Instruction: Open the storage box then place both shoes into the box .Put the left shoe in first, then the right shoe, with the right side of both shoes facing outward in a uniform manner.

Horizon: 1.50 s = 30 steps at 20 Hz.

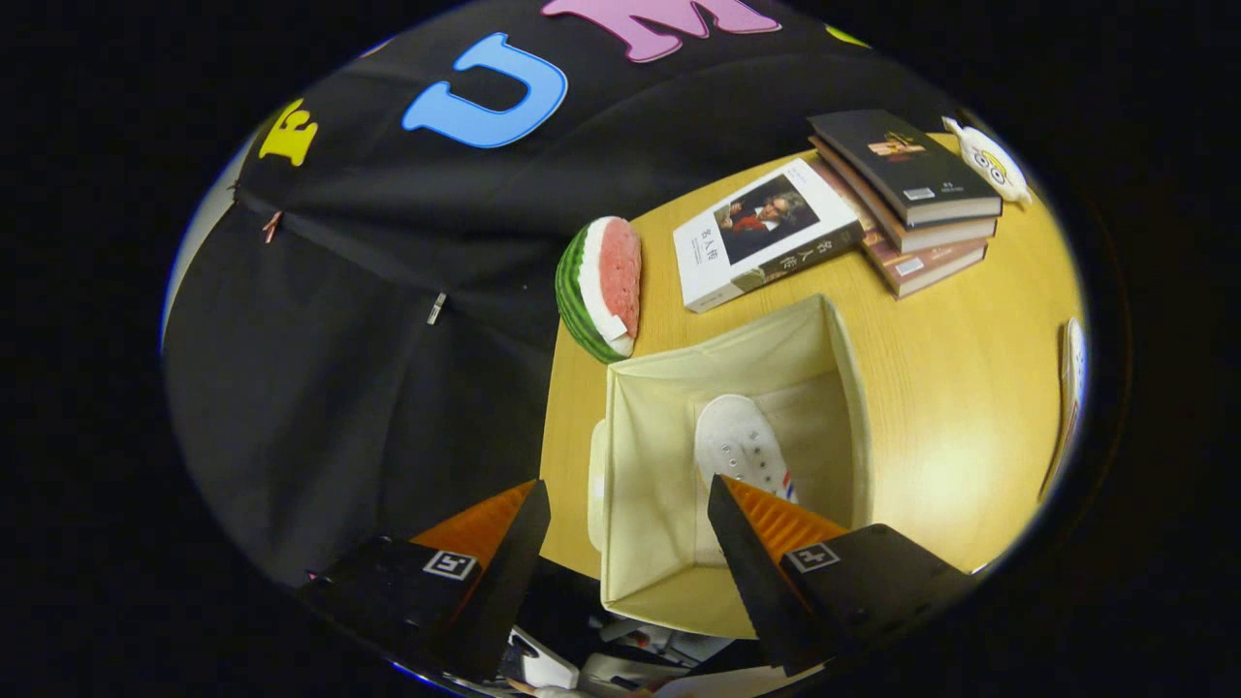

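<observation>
Gripper [628, 531] jaws apart; shoe [742, 448] heel hidden, inside box [842, 361].

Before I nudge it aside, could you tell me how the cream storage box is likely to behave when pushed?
The storage box looks like fabric with bowed walls, so it would probably flex. Open and holding one white shoe, it seems light and may slide on the smooth table. The open gripper hovers above it.

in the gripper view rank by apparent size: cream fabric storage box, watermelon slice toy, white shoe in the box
1. cream fabric storage box
2. watermelon slice toy
3. white shoe, partly hidden by a finger, so its place below the toy is unsure
The gripper hangs open above.
</observation>
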Motion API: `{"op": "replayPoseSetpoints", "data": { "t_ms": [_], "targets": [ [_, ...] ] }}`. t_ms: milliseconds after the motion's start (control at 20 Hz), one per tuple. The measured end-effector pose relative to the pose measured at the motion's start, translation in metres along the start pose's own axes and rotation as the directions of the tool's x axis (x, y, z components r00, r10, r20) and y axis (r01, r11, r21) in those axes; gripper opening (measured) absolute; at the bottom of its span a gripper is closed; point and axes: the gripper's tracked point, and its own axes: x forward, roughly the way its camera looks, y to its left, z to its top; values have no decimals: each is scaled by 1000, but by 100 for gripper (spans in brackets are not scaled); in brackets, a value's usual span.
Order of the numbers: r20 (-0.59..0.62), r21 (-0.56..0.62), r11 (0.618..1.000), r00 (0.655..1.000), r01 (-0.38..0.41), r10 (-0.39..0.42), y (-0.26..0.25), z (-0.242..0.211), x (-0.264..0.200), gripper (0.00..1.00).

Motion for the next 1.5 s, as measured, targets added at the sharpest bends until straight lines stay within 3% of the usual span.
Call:
{"op": "replayPoseSetpoints", "data": {
  "t_ms": [350,800,1150,1350,1500],
  "targets": [
    [161,-133,975,975,176,-154,-94,49,-87,99],
    [212,1,933,911,361,-353,-257,82,-190,99],
    [163,73,894,880,441,-447,-378,78,-235,99],
    [75,69,873,871,482,-486,-442,50,-229,99],
    [5,124,877,883,464,-469,-469,28,-215,99]
  ]
}}
